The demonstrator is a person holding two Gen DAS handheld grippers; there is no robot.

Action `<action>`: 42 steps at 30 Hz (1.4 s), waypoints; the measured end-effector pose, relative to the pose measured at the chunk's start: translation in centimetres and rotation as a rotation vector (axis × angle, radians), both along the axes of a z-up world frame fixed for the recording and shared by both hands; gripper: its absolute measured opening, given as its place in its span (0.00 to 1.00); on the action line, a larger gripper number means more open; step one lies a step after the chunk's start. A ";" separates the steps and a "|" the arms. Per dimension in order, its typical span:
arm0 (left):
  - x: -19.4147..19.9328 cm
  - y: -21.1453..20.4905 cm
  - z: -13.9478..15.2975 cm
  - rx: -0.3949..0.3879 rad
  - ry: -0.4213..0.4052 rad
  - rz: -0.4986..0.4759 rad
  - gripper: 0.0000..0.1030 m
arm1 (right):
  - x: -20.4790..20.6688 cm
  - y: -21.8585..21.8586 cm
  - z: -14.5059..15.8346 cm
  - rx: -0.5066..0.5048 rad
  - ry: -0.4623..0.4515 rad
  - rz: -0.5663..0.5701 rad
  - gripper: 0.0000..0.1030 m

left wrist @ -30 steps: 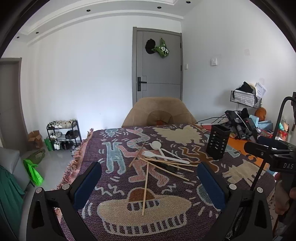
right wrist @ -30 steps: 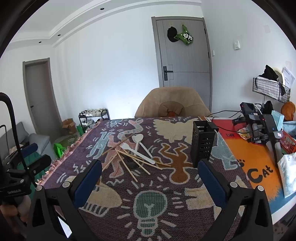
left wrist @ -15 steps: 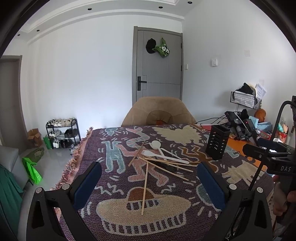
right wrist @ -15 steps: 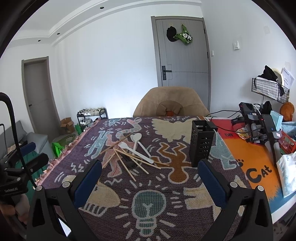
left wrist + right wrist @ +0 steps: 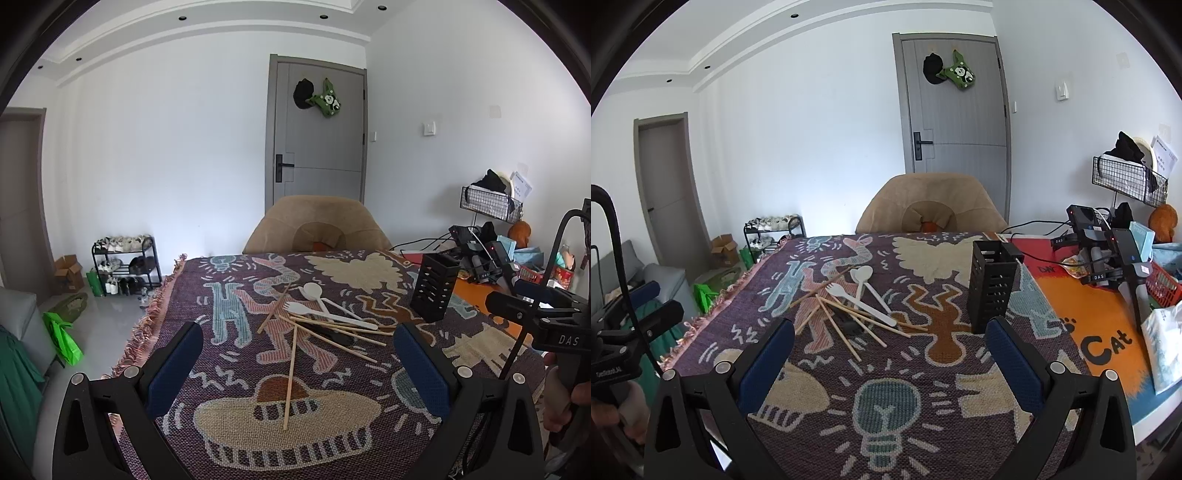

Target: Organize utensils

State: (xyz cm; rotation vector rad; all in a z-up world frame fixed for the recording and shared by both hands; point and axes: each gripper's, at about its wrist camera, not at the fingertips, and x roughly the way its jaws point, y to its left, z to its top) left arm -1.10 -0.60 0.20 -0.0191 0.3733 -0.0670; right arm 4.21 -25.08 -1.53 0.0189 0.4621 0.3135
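On the blanket (image 5: 229, 295), chopsticks (image 5: 291, 373) lie scattered.

A coarse woven cloth (image 5: 923, 369) with a fringed edge covers the counter, its weave rough and matt. The chopsticks (image 5: 846, 332) look like pale bare wood, the spoon (image 5: 864, 280) and fork (image 5: 857, 299) like smooth white plastic. The slotted utensil holder (image 5: 993, 284) is matt black plastic. Each hand-held gripper (image 5: 297, 363) (image 5: 890, 358) has a matt black frame, silvery metal screws and dark blue pads (image 5: 768, 362). A glossy orange mat (image 5: 1089, 314) lies beside the cloth.
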 end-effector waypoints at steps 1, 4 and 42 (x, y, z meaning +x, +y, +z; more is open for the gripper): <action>0.0 0.1 0.0 -0.001 0.000 0.000 1.00 | 0.0 0.0 0.0 0.000 0.000 0.001 1.00; 0.0 0.2 0.0 -0.003 -0.001 0.001 1.00 | -0.1 0.0 0.0 -0.003 0.000 -0.003 1.00; 2.4 0.7 -4.2 -0.025 0.166 -0.067 0.83 | 2.4 -0.3 -3.6 0.028 0.117 0.103 1.00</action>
